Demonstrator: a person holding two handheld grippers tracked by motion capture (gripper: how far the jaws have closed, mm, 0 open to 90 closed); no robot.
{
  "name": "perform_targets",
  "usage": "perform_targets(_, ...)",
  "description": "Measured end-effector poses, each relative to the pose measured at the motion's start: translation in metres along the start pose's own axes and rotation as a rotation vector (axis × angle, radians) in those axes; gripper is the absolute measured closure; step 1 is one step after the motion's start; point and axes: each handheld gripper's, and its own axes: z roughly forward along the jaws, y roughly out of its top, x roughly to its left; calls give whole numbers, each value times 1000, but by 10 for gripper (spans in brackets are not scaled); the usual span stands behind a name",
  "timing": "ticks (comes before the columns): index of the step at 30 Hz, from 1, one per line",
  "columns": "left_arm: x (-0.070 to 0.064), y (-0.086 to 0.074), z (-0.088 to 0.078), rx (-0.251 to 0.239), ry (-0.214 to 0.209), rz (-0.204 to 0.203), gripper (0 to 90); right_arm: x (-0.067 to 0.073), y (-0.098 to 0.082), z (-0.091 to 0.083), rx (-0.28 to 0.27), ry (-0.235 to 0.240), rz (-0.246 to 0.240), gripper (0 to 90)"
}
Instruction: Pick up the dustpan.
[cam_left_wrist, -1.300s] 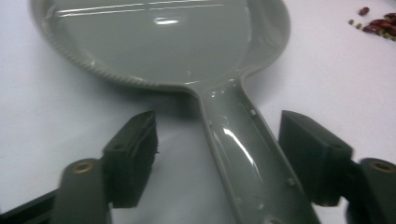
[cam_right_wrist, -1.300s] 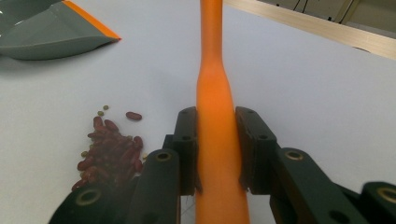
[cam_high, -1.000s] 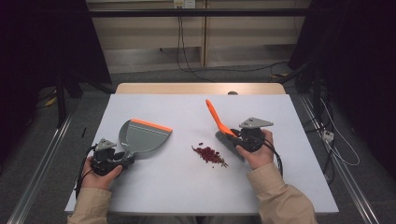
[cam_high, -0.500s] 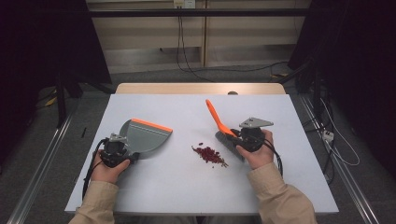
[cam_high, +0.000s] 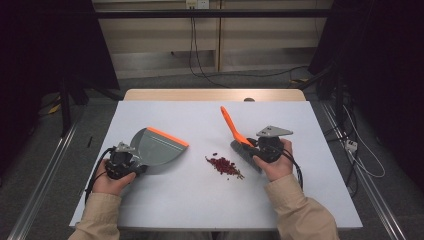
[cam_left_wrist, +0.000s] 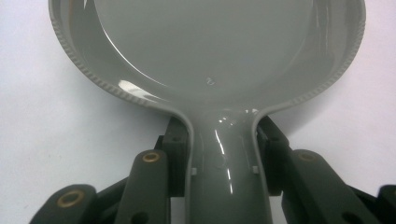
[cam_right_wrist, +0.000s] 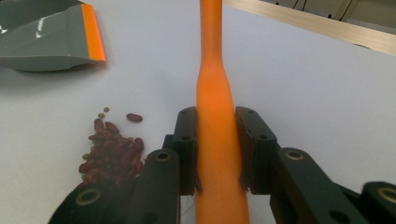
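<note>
Beans (cam_high: 224, 165), dark red, lie in a small heap near the worktop's (cam_high: 200, 200) middle, between both tools. Left claw (cam_left_wrist: 223, 161) clamps the grey dustpan's (cam_high: 159, 149) handle toward the left edge. Right claw (cam_right_wrist: 215, 151) clamps the orange brush handle (cam_right_wrist: 214, 93), just right of the heap.

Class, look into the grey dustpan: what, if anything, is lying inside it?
Nothing shows inside the dustpan: its grey pan looks bare in the left gripper view, and the beans lie on the table beside it. Its orange front lip is cut off there.
</note>
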Motion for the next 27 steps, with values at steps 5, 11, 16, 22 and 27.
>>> perform_targets(5,-16,0,-14,0,-79,92,641,1,0,0,4,0,-6,713)
perform_targets(11,-35,-5,-12,36,-151,182,641,3,3,0,33,-7,-19,693)
perform_targets(16,-38,-8,-7,58,-177,214,641,6,9,1,86,17,-23,634)
perform_targets(22,-40,-10,-4,66,-185,231,640,3,15,5,196,19,-41,701)
perform_targets(27,-42,-11,-3,63,-199,236,640,2,18,8,212,31,-59,714)
